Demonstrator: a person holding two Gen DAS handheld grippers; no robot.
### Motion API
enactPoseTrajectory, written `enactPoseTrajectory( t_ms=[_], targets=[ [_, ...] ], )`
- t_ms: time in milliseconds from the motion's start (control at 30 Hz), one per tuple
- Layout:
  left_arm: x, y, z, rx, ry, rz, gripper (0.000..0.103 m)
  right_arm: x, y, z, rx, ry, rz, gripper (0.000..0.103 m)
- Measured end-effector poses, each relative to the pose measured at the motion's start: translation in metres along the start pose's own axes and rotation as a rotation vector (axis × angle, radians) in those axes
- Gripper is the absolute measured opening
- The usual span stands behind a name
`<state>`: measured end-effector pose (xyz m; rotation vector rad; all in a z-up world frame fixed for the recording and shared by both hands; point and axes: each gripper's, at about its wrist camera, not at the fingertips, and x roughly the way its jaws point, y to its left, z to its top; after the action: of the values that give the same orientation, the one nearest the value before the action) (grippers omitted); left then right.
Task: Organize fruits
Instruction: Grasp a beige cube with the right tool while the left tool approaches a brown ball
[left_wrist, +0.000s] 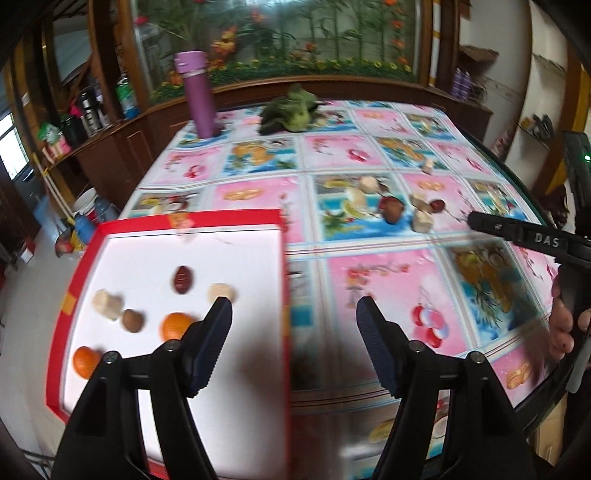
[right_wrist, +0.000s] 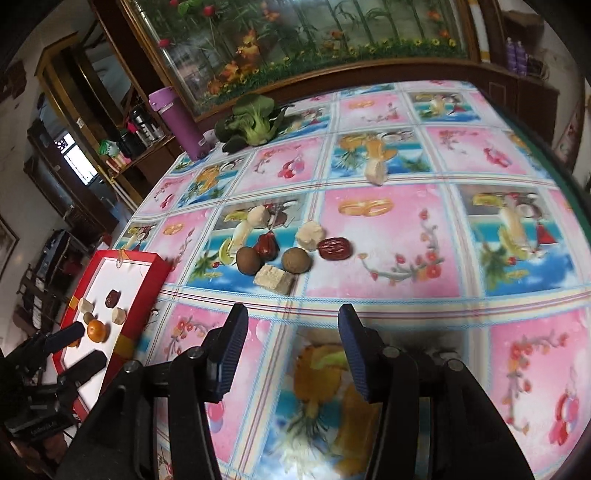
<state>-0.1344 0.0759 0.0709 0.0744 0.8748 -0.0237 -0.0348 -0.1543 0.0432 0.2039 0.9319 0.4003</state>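
A red-rimmed white box lies on the table's left. In it are two tangerines, a red date, a brown longan and pale chunks. My left gripper hangs open over the box's right edge with nothing between its fingers. Mid-table lies a loose cluster: two longans, a red date, a darker red fruit and pale chunks. My right gripper is open and empty, short of that cluster. The box and left gripper show at the left.
A purple bottle and a leafy green vegetable stand at the table's far side. One pale chunk lies apart, further back. A right gripper finger and a hand are at the right, near the table's curved edge.
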Motion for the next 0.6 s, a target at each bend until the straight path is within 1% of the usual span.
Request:
enactPoseTrajectory(
  t_ms=[167,300,367,433,500,600],
  targets=[
    [0.011,-0.018,0.006,0.018,0.033,-0.018,0.071,0.029,0.011,0.011,-0.037,0.047,-0.003,0.05],
    [0.02,-0.021,0.013,0.018,0.054,-0.003,0.071,0.051,0.022,0.019,-0.055,0.085,-0.02,0.049],
    [0.025,-0.022,0.019,0.017,0.062,0.006,0.071,0.058,0.025,0.019,-0.066,0.094,-0.026,0.042],
    [0.03,-0.022,0.025,0.018,0.066,0.019,0.071,0.058,0.026,0.018,-0.085,0.088,-0.047,0.028],
    [0.034,-0.023,0.031,0.017,0.069,0.018,0.071,0.057,0.022,0.018,-0.094,0.086,-0.028,0.027],
    [0.044,-0.027,0.042,0.016,0.071,0.006,0.071,0.05,0.012,0.015,-0.099,0.073,-0.035,0.027]
  ],
)
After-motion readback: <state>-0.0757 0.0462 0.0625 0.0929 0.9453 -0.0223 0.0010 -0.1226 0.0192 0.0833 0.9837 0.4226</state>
